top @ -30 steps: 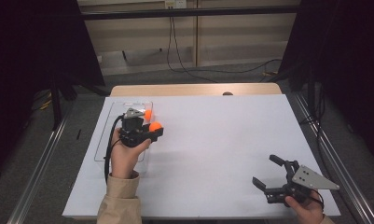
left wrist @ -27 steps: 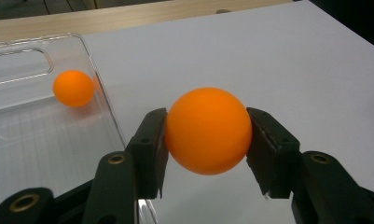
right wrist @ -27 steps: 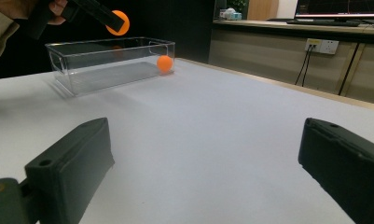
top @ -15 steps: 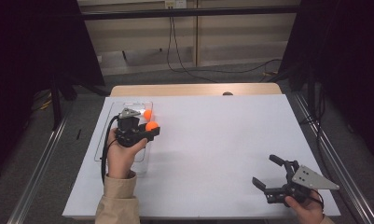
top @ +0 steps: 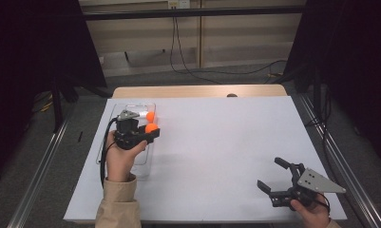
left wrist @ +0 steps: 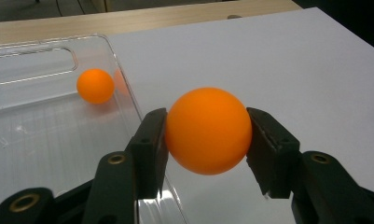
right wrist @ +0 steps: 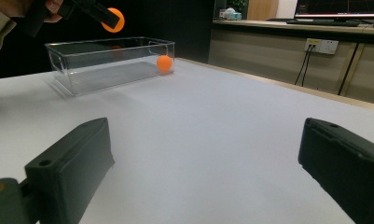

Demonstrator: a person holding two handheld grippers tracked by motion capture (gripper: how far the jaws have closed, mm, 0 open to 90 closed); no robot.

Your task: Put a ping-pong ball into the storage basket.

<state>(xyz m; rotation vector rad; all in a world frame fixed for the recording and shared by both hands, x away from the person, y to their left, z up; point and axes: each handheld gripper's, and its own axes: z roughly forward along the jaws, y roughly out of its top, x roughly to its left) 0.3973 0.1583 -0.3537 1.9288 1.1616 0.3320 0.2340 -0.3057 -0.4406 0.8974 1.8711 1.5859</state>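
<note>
Left gripper [left wrist: 207, 144]: its two black fingers [left wrist: 149, 149] are clamped on a round orange ball [left wrist: 207, 130], one pad on each side.
Held ball: it is raised off the table, above the right-hand long wall of the clear rectangular plastic box [top: 113, 114]; in the right gripper view it hangs above the box's rim [right wrist: 113, 19].
Second orange ball [left wrist: 95, 85]: it lies inside the box on its floor, close to the far end and near the same long wall.
Box: it stands on the white table [top: 226, 142] at the person's left, long side running away from the person.
Right gripper [top: 279, 179]: held low over the table's near right corner, fingers spread wide apart, nothing between them.
Distance: the two grippers are well apart.
</note>
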